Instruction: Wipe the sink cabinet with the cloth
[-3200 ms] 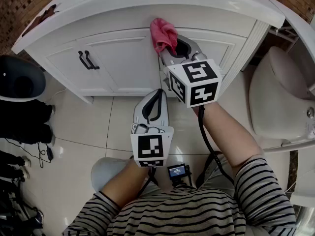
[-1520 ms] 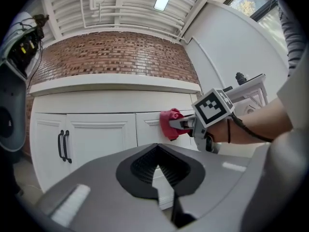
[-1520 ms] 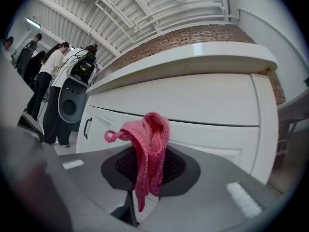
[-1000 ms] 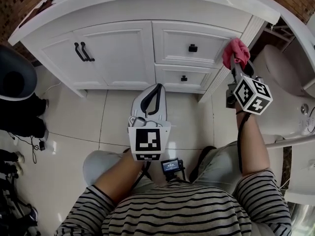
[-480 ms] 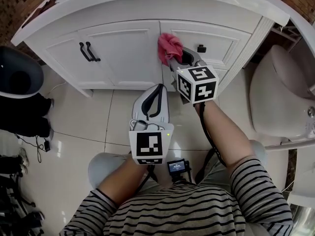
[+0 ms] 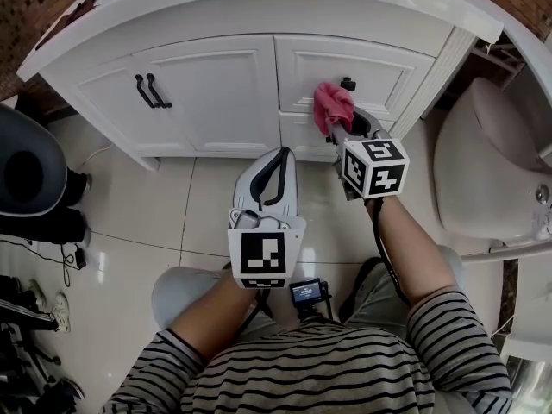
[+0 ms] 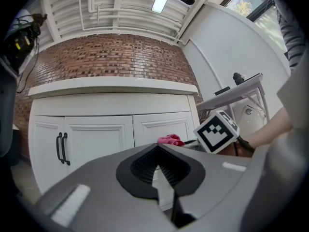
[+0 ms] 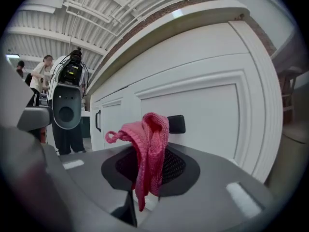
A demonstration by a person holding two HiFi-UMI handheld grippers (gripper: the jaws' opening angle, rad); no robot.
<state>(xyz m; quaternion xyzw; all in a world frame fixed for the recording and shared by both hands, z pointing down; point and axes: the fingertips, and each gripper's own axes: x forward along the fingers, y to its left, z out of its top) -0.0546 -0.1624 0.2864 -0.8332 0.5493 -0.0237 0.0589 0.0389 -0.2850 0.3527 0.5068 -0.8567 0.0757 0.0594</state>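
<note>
The white sink cabinet (image 6: 216,93) has two doors with black handles (image 6: 147,90) on the left and drawers on the right. My right gripper (image 6: 339,128) is shut on a pink cloth (image 6: 333,106) and holds it against the drawer fronts, just below a black knob (image 6: 348,84). In the right gripper view the cloth (image 8: 149,153) hangs from the shut jaws of the right gripper (image 8: 145,180), with the knob (image 8: 176,123) behind it. My left gripper (image 6: 280,156) is shut and holds nothing, low over the floor tiles before the cabinet. The left gripper (image 7: 159,161) faces the cabinet, with the cloth (image 7: 170,139) to its right.
A toilet (image 6: 483,171) stands close on the right of the cabinet. A dark round bin (image 6: 26,171) and shoes sit on the floor at the left. Glossy floor tiles (image 6: 147,214) lie below the cabinet. People (image 8: 41,76) stand far off at the left.
My right gripper has carried the cloth from the cabinet's right corner to its middle, then right and down onto the drawer fronts. The left gripper has stayed put.
</note>
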